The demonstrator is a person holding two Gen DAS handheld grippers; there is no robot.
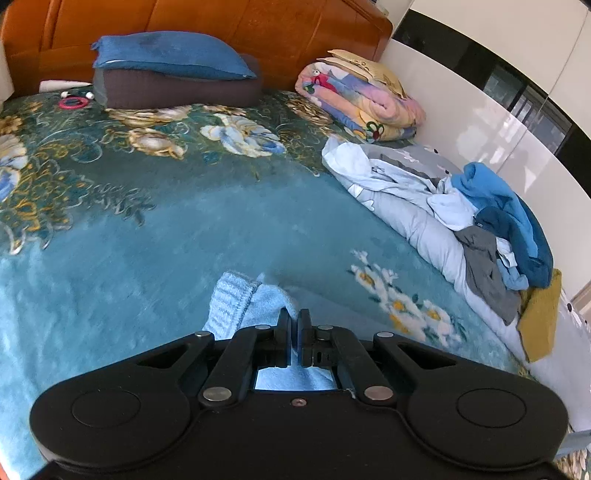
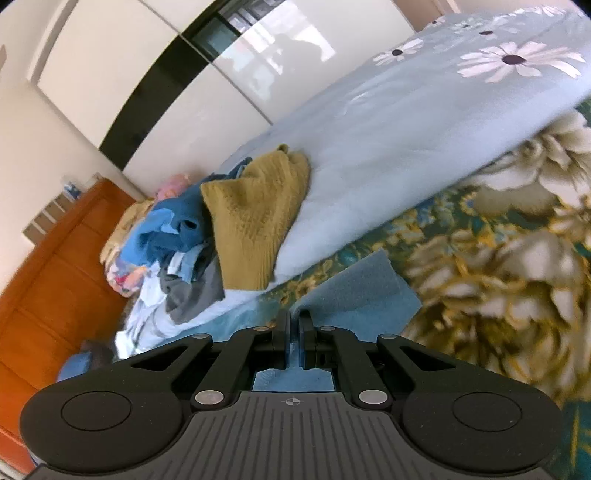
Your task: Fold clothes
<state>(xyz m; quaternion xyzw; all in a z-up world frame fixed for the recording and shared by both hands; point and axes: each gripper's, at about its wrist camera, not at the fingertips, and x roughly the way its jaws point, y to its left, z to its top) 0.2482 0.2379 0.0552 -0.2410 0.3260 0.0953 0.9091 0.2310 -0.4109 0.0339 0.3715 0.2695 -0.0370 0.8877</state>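
Note:
My left gripper [image 1: 294, 314] is shut on a light blue knit garment [image 1: 240, 301] with a ribbed cuff, held just above the teal floral bedspread [image 1: 166, 229]. My right gripper [image 2: 294, 315] is shut on a blue part of the garment [image 2: 362, 288], whose corner sticks out past the fingers. A pile of unfolded clothes [image 1: 495, 229] in blue, grey and white lies on a pale quilt at the right of the bed; it also shows in the right wrist view [image 2: 184, 236], with a mustard knit [image 2: 255, 218] on it.
A blue pillow on a brown one [image 1: 173, 70] and a folded colourful quilt [image 1: 362, 99] sit by the orange headboard [image 1: 258, 26]. A pale blue daisy quilt [image 2: 406, 129] runs along the white wardrobe [image 1: 480, 110]. A pink ring [image 1: 74, 102] lies near the pillows.

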